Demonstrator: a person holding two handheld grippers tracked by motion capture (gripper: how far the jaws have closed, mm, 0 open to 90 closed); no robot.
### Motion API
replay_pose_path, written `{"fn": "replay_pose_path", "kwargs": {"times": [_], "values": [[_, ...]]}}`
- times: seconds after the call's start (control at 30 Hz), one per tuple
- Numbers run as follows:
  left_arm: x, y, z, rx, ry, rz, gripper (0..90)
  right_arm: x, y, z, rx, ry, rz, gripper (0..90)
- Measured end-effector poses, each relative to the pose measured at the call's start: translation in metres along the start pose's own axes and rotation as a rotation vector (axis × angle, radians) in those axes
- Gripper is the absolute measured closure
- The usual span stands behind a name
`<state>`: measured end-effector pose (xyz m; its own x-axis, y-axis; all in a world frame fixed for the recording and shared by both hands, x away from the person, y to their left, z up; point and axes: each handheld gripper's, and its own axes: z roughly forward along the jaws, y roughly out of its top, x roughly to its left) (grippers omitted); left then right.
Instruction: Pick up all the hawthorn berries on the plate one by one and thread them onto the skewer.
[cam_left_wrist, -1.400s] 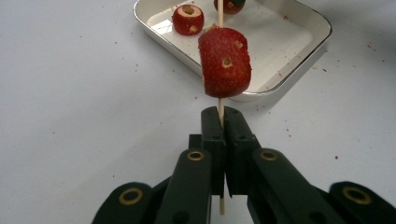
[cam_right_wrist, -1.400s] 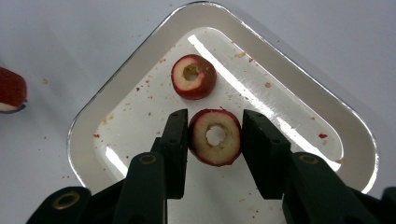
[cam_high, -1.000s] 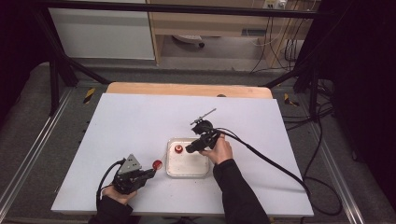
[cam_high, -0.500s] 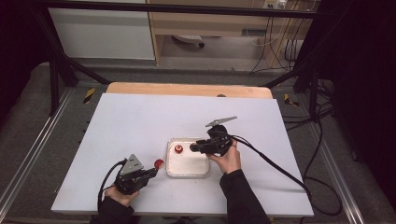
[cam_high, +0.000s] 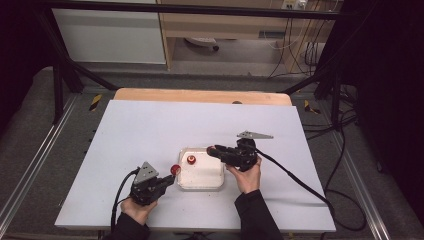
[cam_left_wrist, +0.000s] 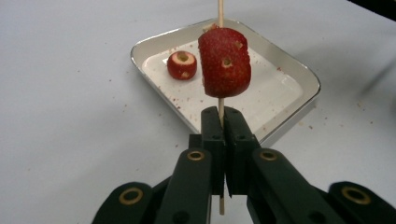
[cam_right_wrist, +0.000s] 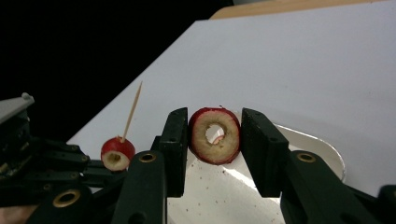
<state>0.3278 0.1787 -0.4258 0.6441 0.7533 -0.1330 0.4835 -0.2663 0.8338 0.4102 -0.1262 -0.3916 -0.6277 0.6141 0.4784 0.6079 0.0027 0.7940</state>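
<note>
Against the earlier frames, the right gripper (cam_high: 212, 149) has swung from above the tray's right edge, jaws pointing away, round to face left over the tray; the left gripper (cam_high: 170, 176) sits where it was, just off the tray's left edge.

The shallow white rectangular tray (cam_high: 215, 183) on the white table top (cam_high: 150, 130) holds one cored red fruit piece (cam_high: 191, 160) at its far left, lying hole-up, with reddish crumbs scattered about it.

The left gripper view shows its jaws pressed together on a thin wooden skewer (cam_left_wrist: 220, 14) — upright, running through a larger red cored fruit (cam_left_wrist: 224, 62) that hangs above the tray's near corner. The high view renders this as a red dot at the jaw tips.

The right gripper view shows its jaws at a narrow setting, clamped on either side of a red fruit ring (cam_right_wrist: 215, 136), pale flesh and centre hole facing the camera — held above the tray. The left gripper's skewered fruit appears at lower left there.
</note>
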Motion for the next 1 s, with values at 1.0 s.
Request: {"fn": "replay_pose_path", "kwargs": {"times": [1.0], "values": [[-0.037, 0.029, 0.029, -0.068, -0.052, -0.045, 88.1, 0.003, 0.012, -0.012, -0.397, 0.031, 0.078, 63.4]]}}
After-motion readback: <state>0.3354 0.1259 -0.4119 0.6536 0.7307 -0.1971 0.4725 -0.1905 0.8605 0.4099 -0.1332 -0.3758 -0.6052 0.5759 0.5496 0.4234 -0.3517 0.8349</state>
